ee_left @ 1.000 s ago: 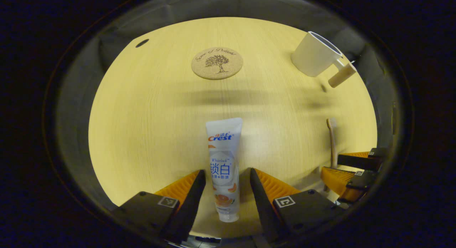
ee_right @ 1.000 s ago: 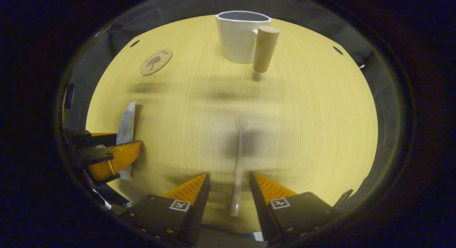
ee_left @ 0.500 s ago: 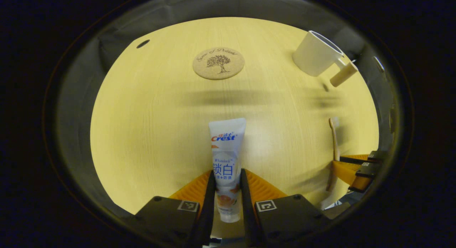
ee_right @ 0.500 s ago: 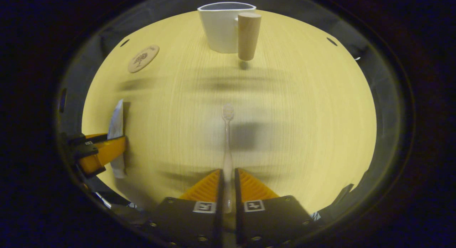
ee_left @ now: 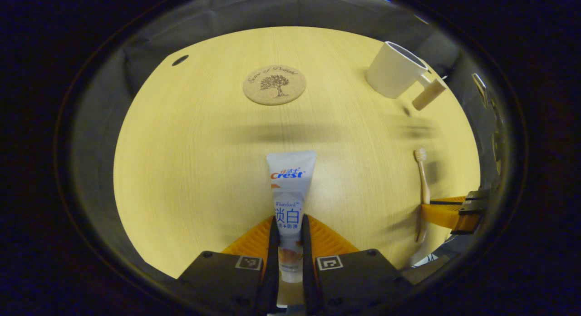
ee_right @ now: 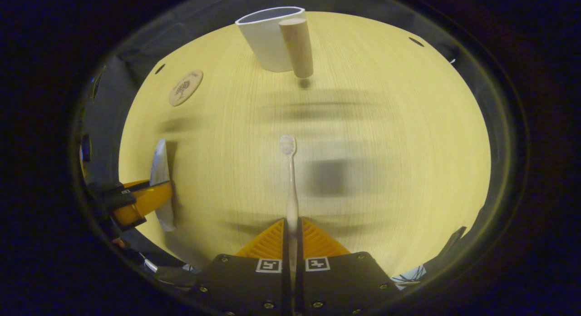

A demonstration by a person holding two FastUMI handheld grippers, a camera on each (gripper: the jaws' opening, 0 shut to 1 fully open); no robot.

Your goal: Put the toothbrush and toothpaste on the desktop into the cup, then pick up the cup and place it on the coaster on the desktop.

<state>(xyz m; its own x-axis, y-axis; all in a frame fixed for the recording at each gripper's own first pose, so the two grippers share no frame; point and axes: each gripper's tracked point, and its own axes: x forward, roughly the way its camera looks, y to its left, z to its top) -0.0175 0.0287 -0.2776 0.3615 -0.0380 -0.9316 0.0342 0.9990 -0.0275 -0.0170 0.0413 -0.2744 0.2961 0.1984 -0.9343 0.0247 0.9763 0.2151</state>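
Note:
In the left gripper view my left gripper is shut on a white toothpaste tube, cap end between the fingers, crimped end pointing away. My right gripper is shut on the handle of a pale toothbrush, bristle head pointing forward over the table. A white cup with a wooden handle stands at the far edge; the same cup appears at the upper right of the left gripper view. A round cork coaster lies ahead of the tube, and the coaster sits far left in the right gripper view.
The light wooden table has small dark holes near its far corners. Each gripper appears at the side of the other's view: the right one with the toothbrush, the left one with the tube.
Both grippers went from open around their items to shut on them. The toothbrush and the tube have since risen slightly off the table, and the cup has drifted left in the right gripper view.

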